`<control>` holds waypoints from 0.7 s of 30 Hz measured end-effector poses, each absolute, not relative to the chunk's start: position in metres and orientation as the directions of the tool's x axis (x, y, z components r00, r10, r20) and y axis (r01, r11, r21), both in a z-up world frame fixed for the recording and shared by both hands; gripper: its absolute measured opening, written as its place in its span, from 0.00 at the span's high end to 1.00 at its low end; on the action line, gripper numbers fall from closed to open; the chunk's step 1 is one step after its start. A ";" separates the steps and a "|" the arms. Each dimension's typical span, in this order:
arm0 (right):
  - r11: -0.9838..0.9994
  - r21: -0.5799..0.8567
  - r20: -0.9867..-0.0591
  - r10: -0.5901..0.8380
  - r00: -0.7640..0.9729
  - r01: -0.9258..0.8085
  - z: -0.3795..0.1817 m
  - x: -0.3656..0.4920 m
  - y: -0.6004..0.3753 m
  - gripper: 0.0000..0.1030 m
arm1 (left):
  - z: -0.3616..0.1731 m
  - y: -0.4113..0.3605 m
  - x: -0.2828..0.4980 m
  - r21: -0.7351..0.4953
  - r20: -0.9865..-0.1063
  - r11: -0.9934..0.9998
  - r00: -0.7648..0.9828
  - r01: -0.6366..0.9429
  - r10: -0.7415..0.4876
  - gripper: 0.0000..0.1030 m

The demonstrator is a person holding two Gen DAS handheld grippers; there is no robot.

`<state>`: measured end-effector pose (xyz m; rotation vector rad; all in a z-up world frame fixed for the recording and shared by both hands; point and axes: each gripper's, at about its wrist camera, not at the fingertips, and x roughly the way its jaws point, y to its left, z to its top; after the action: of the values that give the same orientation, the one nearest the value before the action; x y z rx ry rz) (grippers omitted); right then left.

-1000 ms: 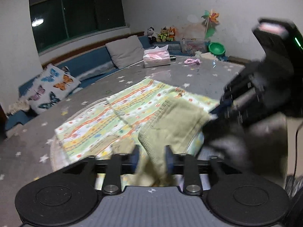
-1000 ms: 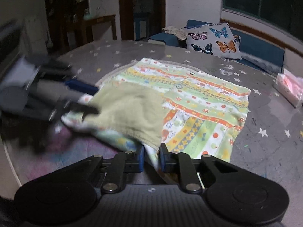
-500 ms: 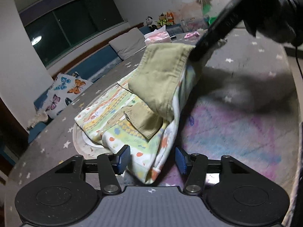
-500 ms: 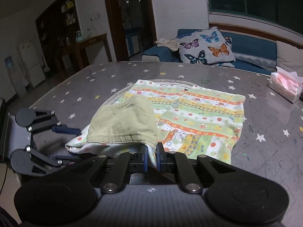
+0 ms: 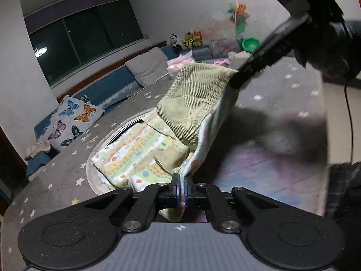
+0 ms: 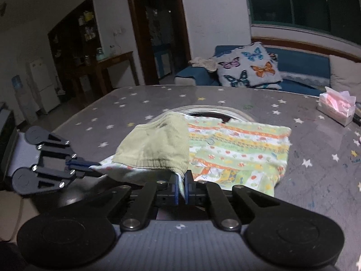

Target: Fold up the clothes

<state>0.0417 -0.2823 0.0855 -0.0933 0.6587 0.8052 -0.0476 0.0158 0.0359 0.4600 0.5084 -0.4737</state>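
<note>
A: Item one, the garment?
B: Printed children's shirt (image 6: 239,149), striped in green, orange and yellow, lying on the star-patterned grey table (image 6: 126,117), over a round inset in the tabletop. Its near edge is lifted off the surface; the far part lies flat.

A: Item two?
B: Olive ribbed garment (image 6: 158,144), resting on top of the shirt's raised near portion and carried up with it.

A: Left gripper?
B: Left gripper (image 5: 181,186): fingers pressed together on a corner of the printed shirt, with fabric pinched between the blue pads and hanging below them.

A: Right gripper?
B: Right gripper (image 6: 181,188): fingers together, clamped on the shirt's edge, just under the olive hem. In the left view it reaches in from the upper right, holding the cloth high.

A: Surroundings?
B: Butterfly cushion (image 6: 250,67) on a blue bench, tissue box (image 6: 337,109) at the table's far right, dark window (image 5: 85,36), plush toys (image 5: 187,39) by the wall.
</note>
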 end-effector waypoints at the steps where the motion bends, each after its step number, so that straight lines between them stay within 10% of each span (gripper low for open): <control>1: 0.691 0.161 -0.577 0.645 0.501 -0.705 0.090 0.035 -0.285 0.96 | 0.042 0.018 -0.054 0.282 -0.550 0.796 0.770 0.536 -0.323 0.96; 21: 0.770 0.097 -0.603 0.549 0.579 -0.631 0.093 0.172 -0.248 0.96 | 0.056 0.023 0.120 0.218 -0.549 0.908 0.815 0.356 -0.188 0.96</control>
<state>0.1723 -0.2479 0.0926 -0.1334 0.6570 0.6923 0.1201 0.0231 0.0561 0.3216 0.5467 -0.2956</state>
